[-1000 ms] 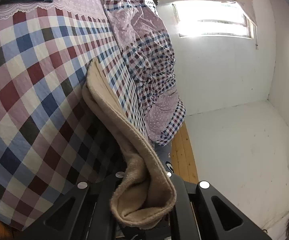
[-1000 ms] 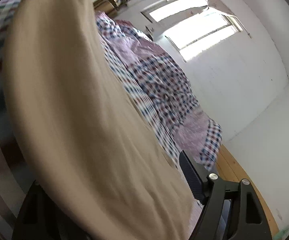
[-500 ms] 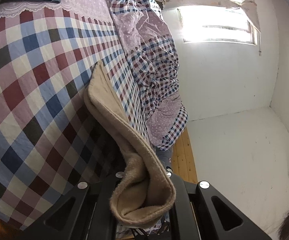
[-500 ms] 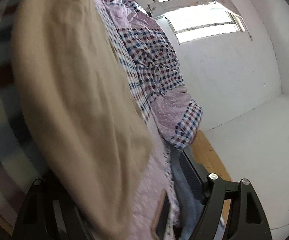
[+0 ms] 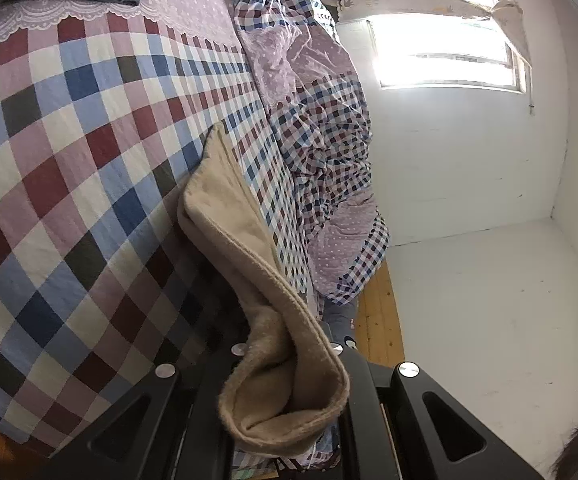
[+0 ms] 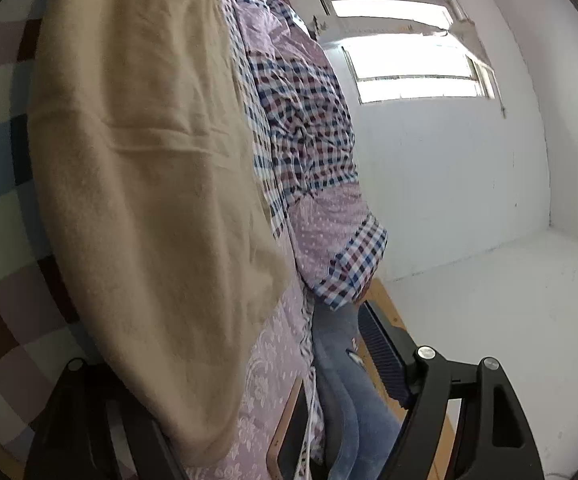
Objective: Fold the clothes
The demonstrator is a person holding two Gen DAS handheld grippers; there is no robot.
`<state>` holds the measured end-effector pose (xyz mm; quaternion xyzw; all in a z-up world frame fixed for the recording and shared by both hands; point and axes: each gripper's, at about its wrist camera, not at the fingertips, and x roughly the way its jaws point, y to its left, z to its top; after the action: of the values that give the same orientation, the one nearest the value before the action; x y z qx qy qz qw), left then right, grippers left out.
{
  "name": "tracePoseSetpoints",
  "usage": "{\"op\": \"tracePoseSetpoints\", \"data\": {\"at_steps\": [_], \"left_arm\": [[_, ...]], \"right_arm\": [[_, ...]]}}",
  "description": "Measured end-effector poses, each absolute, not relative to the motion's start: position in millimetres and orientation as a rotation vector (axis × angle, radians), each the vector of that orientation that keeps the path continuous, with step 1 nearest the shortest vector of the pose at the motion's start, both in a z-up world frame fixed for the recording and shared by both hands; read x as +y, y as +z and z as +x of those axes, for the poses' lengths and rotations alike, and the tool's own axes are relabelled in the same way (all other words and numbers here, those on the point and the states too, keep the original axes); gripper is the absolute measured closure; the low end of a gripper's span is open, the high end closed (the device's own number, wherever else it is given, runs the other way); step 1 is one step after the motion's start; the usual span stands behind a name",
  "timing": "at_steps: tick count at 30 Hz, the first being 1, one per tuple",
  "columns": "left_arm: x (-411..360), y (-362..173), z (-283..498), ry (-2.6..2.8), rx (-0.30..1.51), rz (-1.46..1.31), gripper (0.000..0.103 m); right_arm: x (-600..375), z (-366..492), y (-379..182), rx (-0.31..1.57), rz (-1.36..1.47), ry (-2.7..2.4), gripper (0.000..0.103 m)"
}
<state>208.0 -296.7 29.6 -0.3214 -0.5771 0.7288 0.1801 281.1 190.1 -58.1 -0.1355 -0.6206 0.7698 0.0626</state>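
Left tool (image 5: 285, 396) is clamped on a bunched fold of the beige sweater (image 5: 229, 208) lying on the bed (image 5: 69, 160). Right tool (image 6: 249, 420) is mostly buried under sweater cloth, one finger (image 6: 381, 356) showing, so can't tell its grip.

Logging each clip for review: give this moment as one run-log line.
task: fold clothes | left gripper: shut on beige fleece garment | right gripper: fingers apart, garment draped over one | surface: checked bedsheet

No readable text, labels, brands or numbers from either of my wrist views. Small pale marks on blue fabric (image 6: 354, 350) too blurred to read.
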Motion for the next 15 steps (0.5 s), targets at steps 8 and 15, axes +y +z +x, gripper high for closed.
{"op": "tracePoseSetpoints", "data": {"at_steps": [8, 15], "left_arm": [[-294, 27, 207, 2.079, -1.634, -0.914, 0.099], [-291, 25, 204, 2.089, -1.629, -0.932, 0.099]], "right_arm": [[197, 279, -45, -1.765, -0.386, 2.296, 0.022], [190, 278, -65, -1.891, -0.423, 2.272, 0.039]]}}
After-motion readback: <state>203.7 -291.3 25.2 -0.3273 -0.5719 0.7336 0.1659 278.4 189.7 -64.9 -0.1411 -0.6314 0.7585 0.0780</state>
